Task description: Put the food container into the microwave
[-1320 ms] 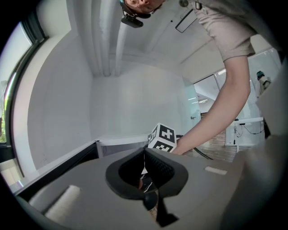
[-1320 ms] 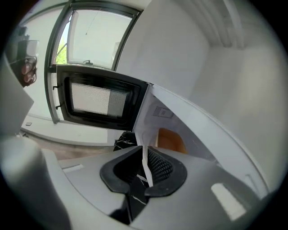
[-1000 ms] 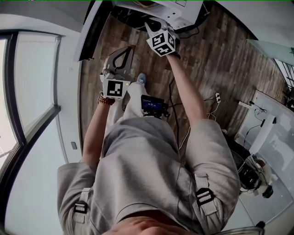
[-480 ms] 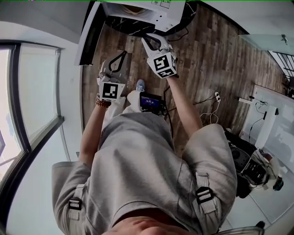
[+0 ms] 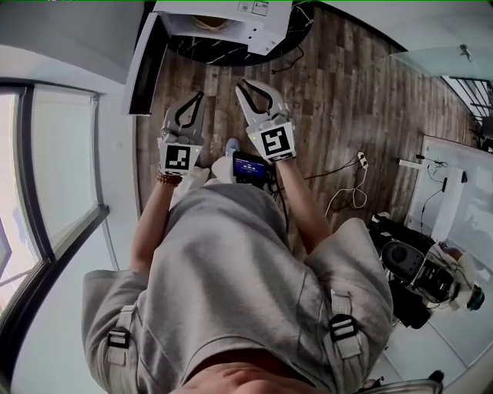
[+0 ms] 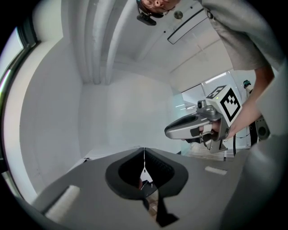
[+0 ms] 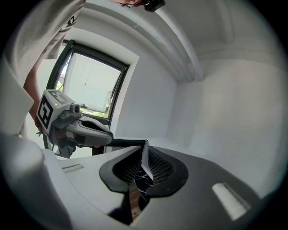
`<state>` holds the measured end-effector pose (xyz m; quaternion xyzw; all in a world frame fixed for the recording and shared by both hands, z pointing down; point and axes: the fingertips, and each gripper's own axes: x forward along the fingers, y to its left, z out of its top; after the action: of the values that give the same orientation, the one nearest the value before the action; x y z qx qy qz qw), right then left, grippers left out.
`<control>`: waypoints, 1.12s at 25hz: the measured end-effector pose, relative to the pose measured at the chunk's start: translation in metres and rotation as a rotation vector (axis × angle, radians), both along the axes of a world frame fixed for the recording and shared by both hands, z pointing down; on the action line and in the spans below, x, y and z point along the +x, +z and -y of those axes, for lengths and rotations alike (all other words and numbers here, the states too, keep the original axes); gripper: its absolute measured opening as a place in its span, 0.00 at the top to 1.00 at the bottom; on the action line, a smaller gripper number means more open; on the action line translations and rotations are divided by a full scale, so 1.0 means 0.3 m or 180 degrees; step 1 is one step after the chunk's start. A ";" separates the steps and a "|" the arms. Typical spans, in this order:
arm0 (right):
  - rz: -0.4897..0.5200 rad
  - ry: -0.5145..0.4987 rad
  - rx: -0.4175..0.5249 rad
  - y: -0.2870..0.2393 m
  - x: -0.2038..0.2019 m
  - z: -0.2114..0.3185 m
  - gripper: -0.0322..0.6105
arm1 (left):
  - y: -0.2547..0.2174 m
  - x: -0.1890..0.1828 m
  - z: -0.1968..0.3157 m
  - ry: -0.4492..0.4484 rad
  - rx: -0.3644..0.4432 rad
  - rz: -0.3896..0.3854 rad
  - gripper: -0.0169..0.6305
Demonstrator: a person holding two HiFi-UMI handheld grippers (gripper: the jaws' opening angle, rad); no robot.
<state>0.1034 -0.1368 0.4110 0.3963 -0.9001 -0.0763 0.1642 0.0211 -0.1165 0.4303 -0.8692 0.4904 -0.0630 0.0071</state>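
At the left edge of the head view, next to the window (image 5: 62, 169), I see my left gripper (image 5: 197, 95) held out over the wooden floor (image 5: 347, 92). Its tongs are closed tip to tip, and its own view shows nothing caught in them. Ahead of it, at the top edge, the white microwave (image 5: 258, 17) sits on a dark round stand (image 5: 231, 52). A tan shape (image 5: 204, 23) shows in its open front. That may be the food container, but it is too small for me to be sure, and neither gripper carries one. Just beside the left gripper, near the person's waist, a small lit screen (image 5: 250, 168) glows. My right gripper (image 7: 145, 146) is level with the left one and close beside it. Its tongs also meet along a thin seam and are empty. Further right, a power strip (image 5: 360, 160) and its white cable lie on the floor.
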 end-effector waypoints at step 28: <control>0.0499 0.0238 0.0214 -0.126 -0.020 -0.226 0.93 | -0.102 -0.003 -0.075 -0.0005 0.0183 0.0013 0.98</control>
<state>0.0973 -0.0689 0.3731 0.4397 -0.8917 -0.0690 0.0826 0.0202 -0.0940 0.3996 -0.8681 0.4927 -0.0506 0.0331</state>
